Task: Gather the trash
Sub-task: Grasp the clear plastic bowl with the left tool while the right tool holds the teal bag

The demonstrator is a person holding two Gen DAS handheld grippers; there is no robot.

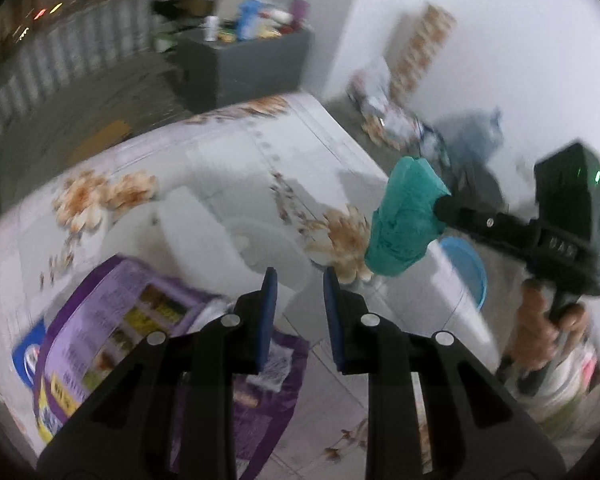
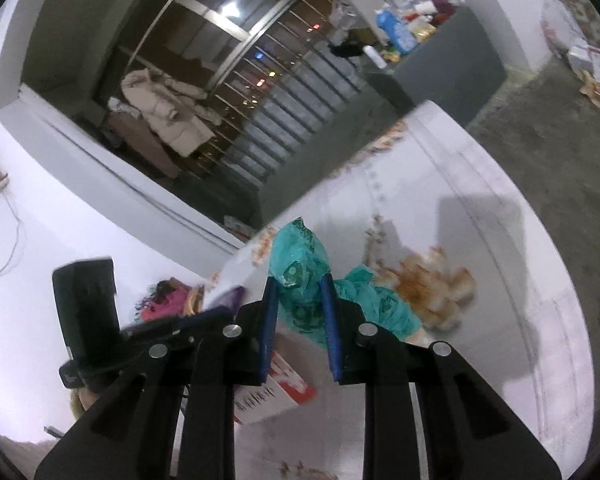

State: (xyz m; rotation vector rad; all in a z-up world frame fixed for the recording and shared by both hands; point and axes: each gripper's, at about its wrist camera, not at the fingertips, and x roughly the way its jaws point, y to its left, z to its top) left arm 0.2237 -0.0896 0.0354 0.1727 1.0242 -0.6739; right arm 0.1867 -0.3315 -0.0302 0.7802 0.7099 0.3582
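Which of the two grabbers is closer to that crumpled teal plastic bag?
The right. The right gripper is clamped on the crumpled teal plastic bag, holding it over the floral tablecloth. The left gripper is apart from it, above a purple package, nothing between its fingers.

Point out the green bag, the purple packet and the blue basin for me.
green bag (image 2: 300, 256): right wrist view, crumpled top above the fingers.
purple packet (image 1: 112, 312): left wrist view, printed face.
blue basin (image 1: 466, 268): left wrist view, rim beyond the table edge.
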